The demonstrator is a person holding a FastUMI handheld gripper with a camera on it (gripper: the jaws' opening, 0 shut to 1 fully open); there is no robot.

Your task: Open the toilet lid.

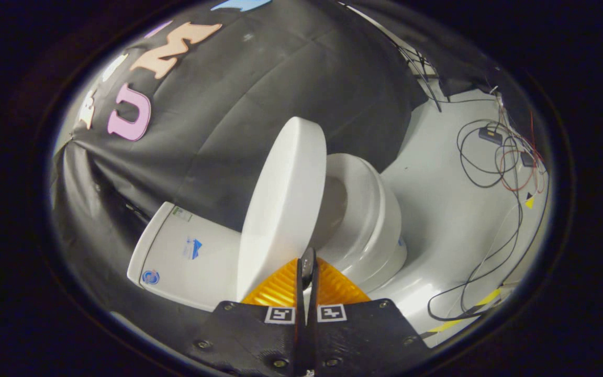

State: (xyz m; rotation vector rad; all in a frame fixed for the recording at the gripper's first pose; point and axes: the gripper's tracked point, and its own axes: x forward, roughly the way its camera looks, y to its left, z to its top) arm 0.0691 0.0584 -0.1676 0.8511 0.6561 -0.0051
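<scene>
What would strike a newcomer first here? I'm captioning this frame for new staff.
The white toilet lid, raised nearly upright just ahead of the hand-held gripper, whose fingers are pressed together at its lower edge. Beyond it sits the open bowl; loose cables sprawl on the white floor past that.

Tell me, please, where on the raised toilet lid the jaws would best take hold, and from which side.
Grip the toilet lid at its thin free rim, coming edge-on from the front, one jaw on each face. The lid stands raised on edge above the seat, so the rim is the only part slim enough. The gripper sits right there, jaws nearly together at that edge.
</scene>
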